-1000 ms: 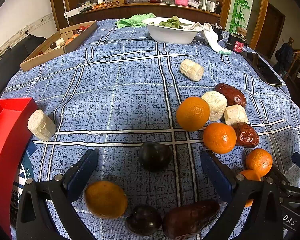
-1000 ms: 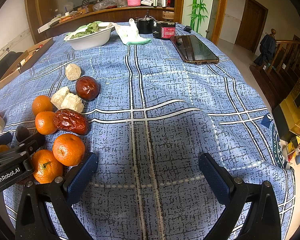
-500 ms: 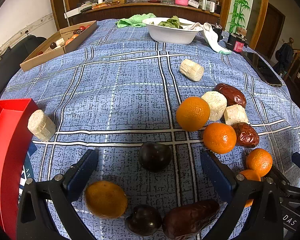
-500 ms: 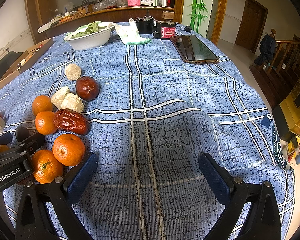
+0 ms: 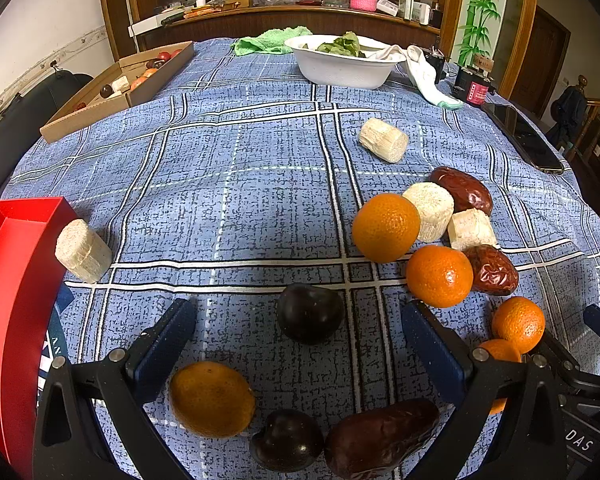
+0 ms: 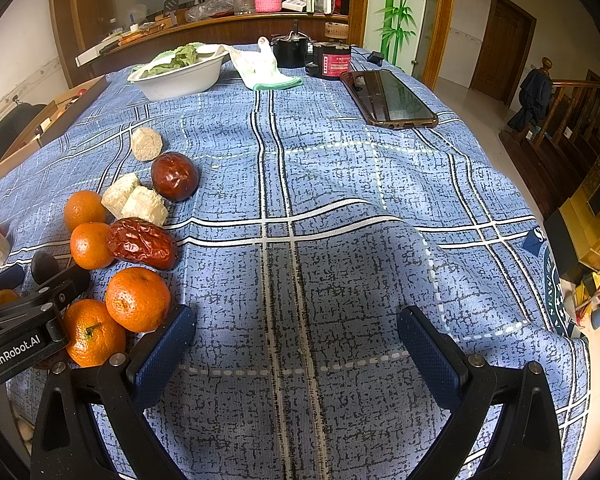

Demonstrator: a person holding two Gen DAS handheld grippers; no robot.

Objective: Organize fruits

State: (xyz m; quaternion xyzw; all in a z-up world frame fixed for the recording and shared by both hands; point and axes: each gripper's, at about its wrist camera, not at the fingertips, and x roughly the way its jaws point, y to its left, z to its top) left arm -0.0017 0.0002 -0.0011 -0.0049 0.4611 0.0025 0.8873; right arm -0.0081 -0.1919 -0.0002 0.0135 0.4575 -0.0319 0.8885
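My left gripper (image 5: 298, 334) is open and empty, low over the blue checked cloth. A dark plum (image 5: 310, 313) lies between its fingertips. An orange (image 5: 212, 398), a second plum (image 5: 286, 446) and a long dark date (image 5: 380, 436) lie nearer the camera. Oranges (image 5: 386, 227), white sugarcane pieces (image 5: 430, 211) and red dates (image 5: 462, 189) cluster at the right. A red box (image 5: 8, 272) stands at the left with a cane piece (image 5: 83, 250) against it. My right gripper (image 6: 296, 336) is open and empty over bare cloth, right of the oranges (image 6: 138, 298).
A white bowl of greens (image 5: 340, 64), a green cloth (image 5: 274, 42) and a cardboard box of fruit (image 5: 116, 88) stand at the far side. A phone (image 6: 388, 98), a white rag (image 6: 260, 66) and dark jars (image 6: 334, 60) lie far right. The table edge drops off at right.
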